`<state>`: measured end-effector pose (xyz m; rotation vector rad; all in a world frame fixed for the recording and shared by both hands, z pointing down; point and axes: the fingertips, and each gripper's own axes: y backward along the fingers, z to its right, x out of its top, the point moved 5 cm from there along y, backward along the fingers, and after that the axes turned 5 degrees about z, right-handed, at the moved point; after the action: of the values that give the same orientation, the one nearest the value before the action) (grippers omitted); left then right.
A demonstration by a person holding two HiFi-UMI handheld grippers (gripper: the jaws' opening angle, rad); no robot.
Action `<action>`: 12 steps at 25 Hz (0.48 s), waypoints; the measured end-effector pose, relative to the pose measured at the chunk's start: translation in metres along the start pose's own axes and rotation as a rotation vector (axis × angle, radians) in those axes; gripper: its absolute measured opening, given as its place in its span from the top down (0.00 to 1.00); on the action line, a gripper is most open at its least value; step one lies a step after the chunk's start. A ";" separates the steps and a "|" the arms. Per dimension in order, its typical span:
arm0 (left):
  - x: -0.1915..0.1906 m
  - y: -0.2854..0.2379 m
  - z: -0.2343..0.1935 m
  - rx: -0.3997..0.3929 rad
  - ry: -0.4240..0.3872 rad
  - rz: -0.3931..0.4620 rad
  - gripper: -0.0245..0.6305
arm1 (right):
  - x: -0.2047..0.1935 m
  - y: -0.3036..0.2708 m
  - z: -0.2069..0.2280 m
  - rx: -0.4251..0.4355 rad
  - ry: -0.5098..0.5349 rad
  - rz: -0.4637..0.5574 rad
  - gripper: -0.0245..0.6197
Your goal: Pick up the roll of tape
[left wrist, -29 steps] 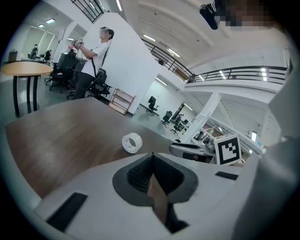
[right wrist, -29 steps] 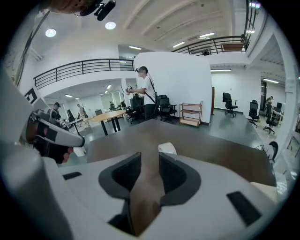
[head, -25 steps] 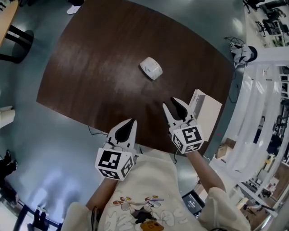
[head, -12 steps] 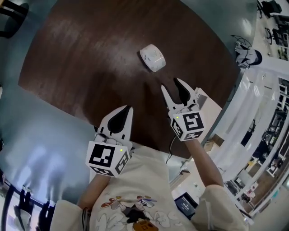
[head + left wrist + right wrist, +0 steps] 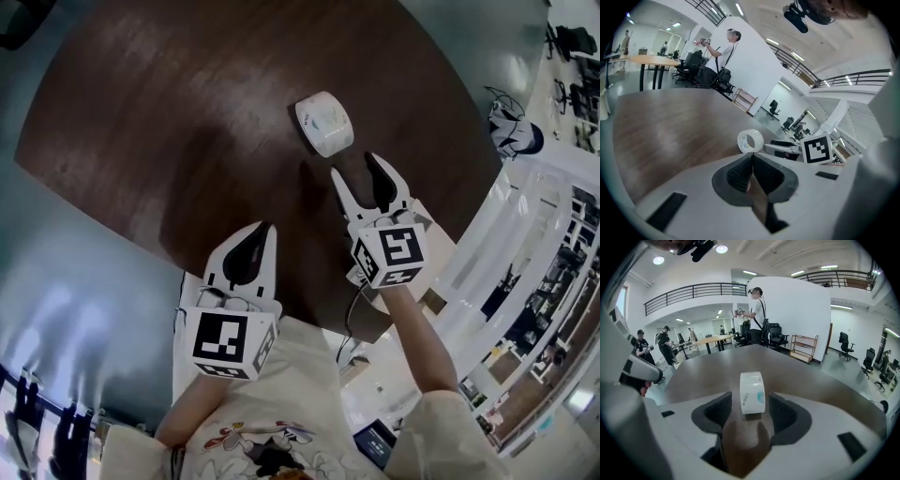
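Note:
The roll of white tape stands on its edge on the dark brown table. My right gripper points at it from just behind, its jaws opening, with nothing between them. In the right gripper view the tape roll sits centred a short way beyond the right gripper. My left gripper hangs over the table's near edge, jaws shut and empty. From the left gripper the tape roll shows ahead, with the right gripper to its right.
The table's near edge runs under both hands, with grey floor to the left. A person stands beyond the far side of the table, near office chairs and a wooden table.
Both grippers have moved forward and lower over the table, the right one closing in on the tape. The right jaws have spread wider. The left stays shut.

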<state>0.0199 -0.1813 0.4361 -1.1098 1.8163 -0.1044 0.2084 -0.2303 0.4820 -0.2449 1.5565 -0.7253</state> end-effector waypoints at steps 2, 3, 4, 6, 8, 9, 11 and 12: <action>-0.003 -0.002 -0.003 0.012 0.010 -0.001 0.95 | -0.001 -0.006 -0.001 0.007 0.003 0.000 0.55; -0.005 -0.003 -0.003 0.018 0.015 -0.001 0.95 | -0.001 -0.008 -0.001 0.011 0.006 -0.001 0.55; -0.008 -0.004 -0.002 0.024 0.020 -0.001 0.95 | -0.002 -0.010 -0.001 0.017 0.011 -0.003 0.54; -0.014 -0.005 0.001 0.034 0.032 -0.004 0.95 | -0.006 -0.011 0.000 0.027 0.017 -0.007 0.53; -0.020 -0.007 -0.001 0.038 0.040 -0.012 0.95 | -0.010 -0.016 0.000 0.030 0.019 -0.011 0.52; -0.022 -0.009 -0.004 0.039 0.044 -0.015 0.95 | -0.011 -0.021 0.000 0.030 0.019 -0.012 0.52; -0.026 -0.013 -0.008 0.041 0.054 -0.018 0.95 | -0.014 -0.030 0.002 0.034 0.016 -0.010 0.51; -0.028 -0.014 -0.009 0.043 0.058 -0.018 0.95 | -0.015 -0.033 0.003 0.036 0.016 -0.008 0.50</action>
<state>0.0248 -0.1724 0.4671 -1.1030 1.8466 -0.1874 0.2045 -0.2482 0.5135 -0.2192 1.5570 -0.7618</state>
